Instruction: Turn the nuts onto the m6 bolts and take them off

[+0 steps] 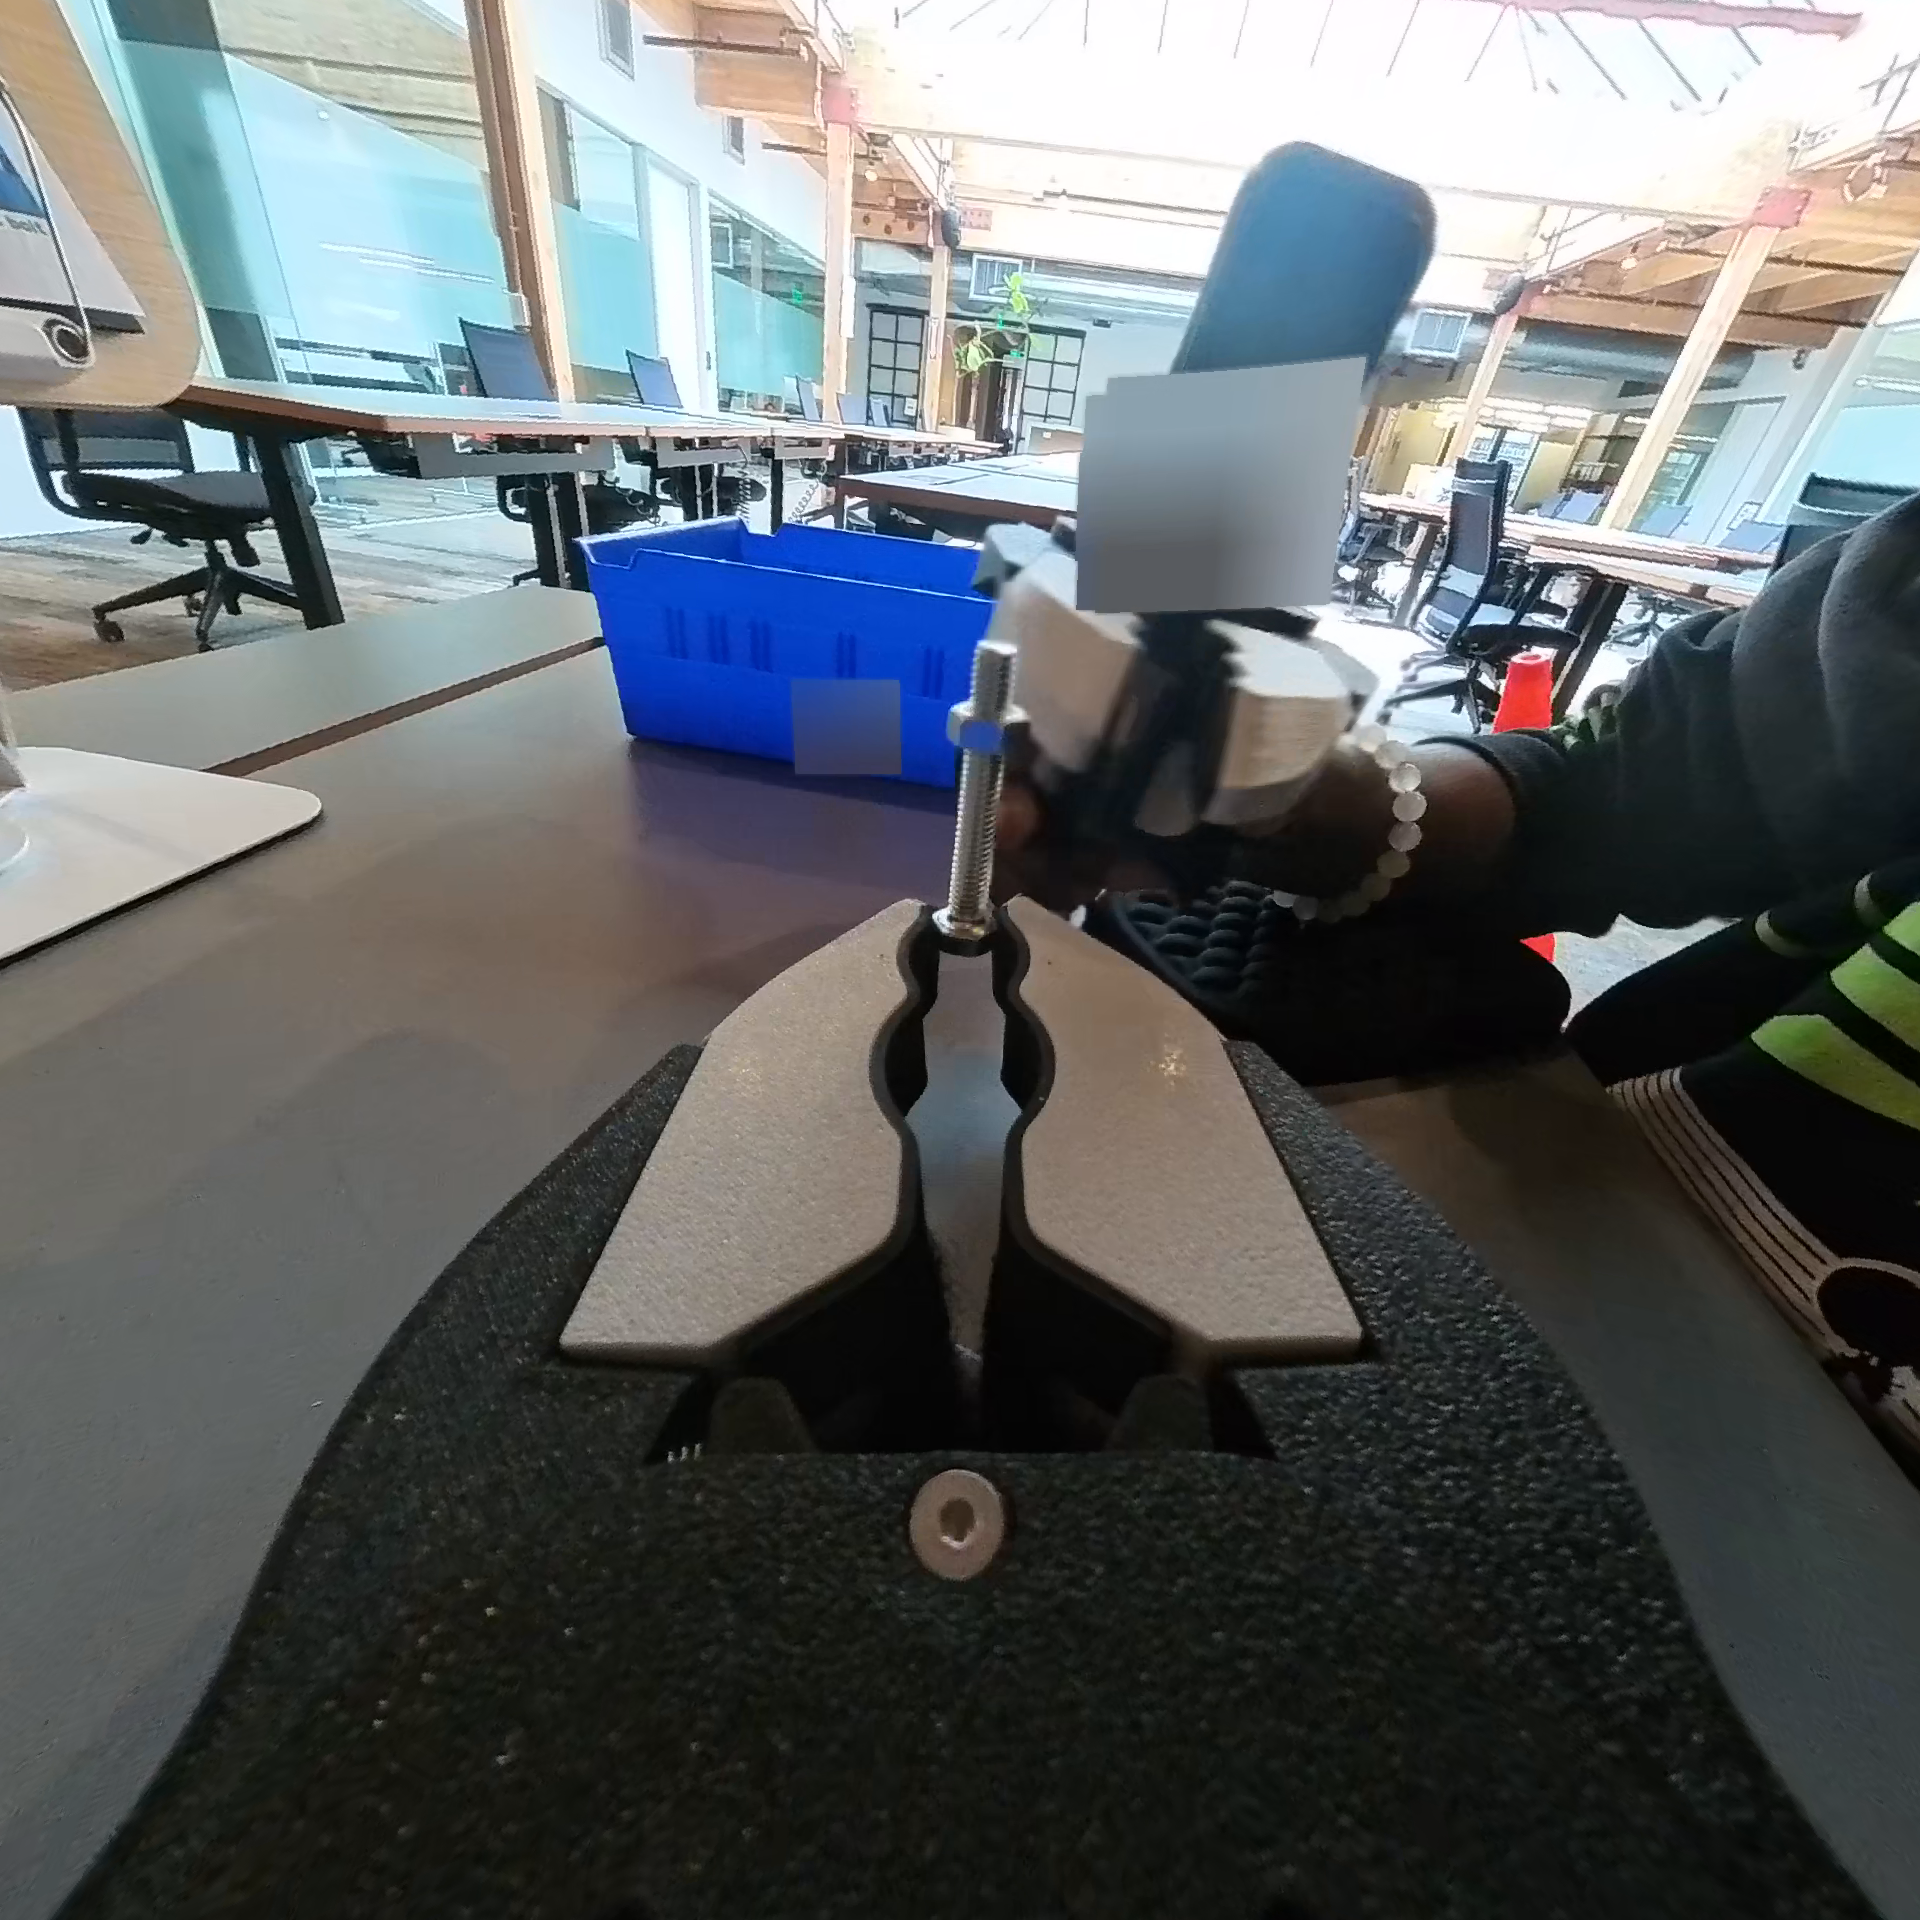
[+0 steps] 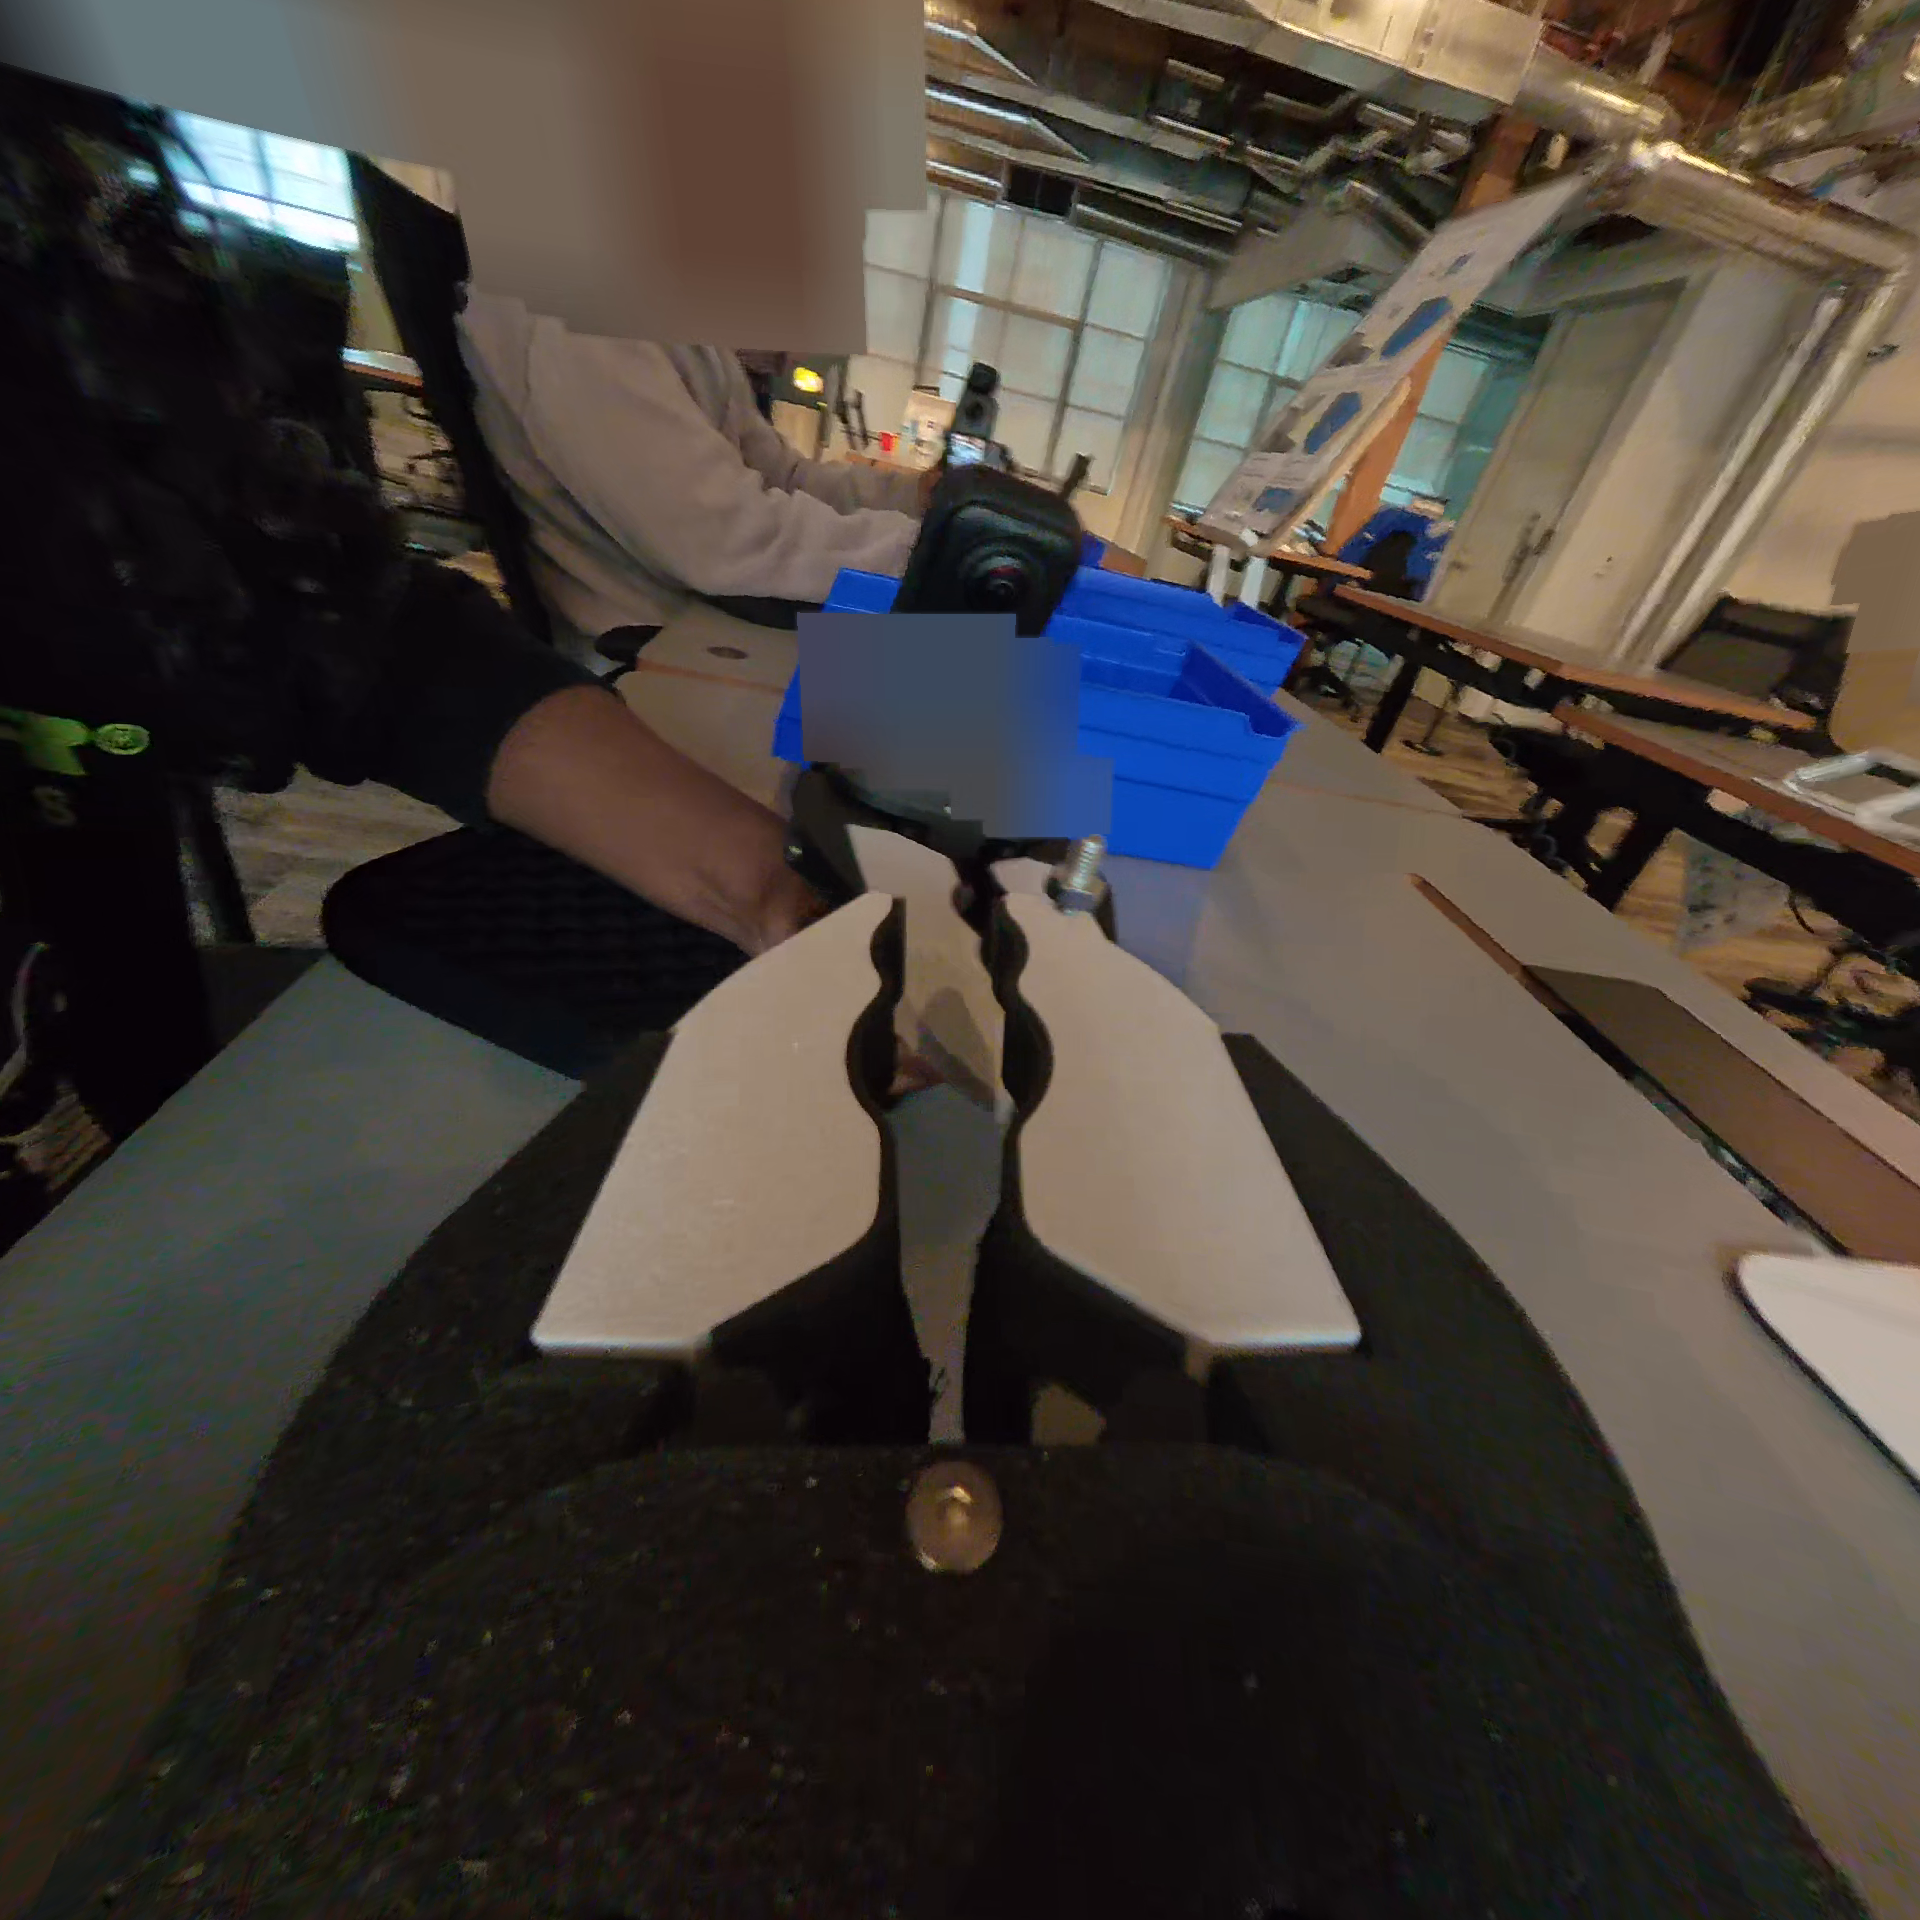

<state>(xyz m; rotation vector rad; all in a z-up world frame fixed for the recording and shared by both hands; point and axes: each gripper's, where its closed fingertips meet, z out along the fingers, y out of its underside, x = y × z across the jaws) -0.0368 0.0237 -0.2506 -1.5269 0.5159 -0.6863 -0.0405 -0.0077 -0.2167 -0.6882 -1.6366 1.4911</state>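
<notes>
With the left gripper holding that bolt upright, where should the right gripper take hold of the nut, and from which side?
Grip the nut across two opposite flats, fingers level, coming in from the right gripper's own side. The bolt stands upright, clamped at its head in the left gripper, and the nut sits high on the thread with bare shaft below it, so a sideways approach likely stays clear of the left fingers.

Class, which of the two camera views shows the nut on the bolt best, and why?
The left wrist view. There the whole bolt stands upright, its head gripped in the left claw, with the nut near the top of the thread. The right wrist view shows only the bolt's tip and the nut, peeking past a claw finger.
</notes>
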